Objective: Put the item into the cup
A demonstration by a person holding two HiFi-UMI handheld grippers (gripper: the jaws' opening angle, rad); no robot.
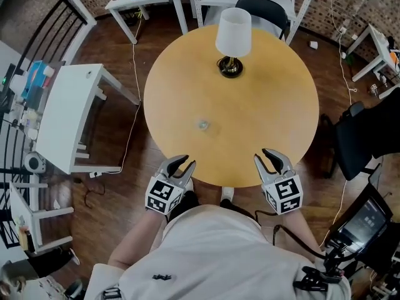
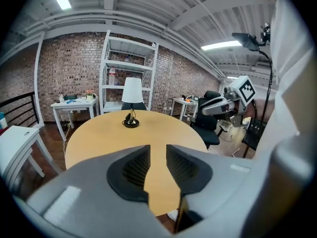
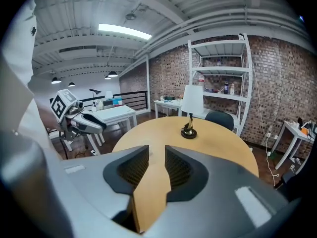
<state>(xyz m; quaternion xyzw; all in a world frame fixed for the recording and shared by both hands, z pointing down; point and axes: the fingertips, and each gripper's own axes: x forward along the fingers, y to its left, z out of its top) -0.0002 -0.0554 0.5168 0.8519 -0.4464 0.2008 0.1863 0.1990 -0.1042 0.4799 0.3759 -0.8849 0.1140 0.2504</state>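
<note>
A small clear glass object [image 1: 202, 125], perhaps the cup, stands on the round wooden table [image 1: 269, 105], left of its middle. It is too small to make out more, and I see no other loose item. My left gripper [image 1: 181, 165] hovers at the table's near edge, jaws a little apart with nothing between them [image 2: 157, 155]. At the same edge, further right, my right gripper [image 1: 269, 159] is also open and empty [image 3: 156, 157]. Each gripper shows in the other's view: the right gripper [image 2: 233, 98], the left gripper [image 3: 74, 118].
A lamp with a white shade [image 1: 232, 36] stands at the table's far side. A white side table [image 1: 65, 114] is on the left, a black chair [image 1: 265, 8] and white shelves behind, another black chair [image 1: 365, 136] on the right. Cables lie on the floor.
</note>
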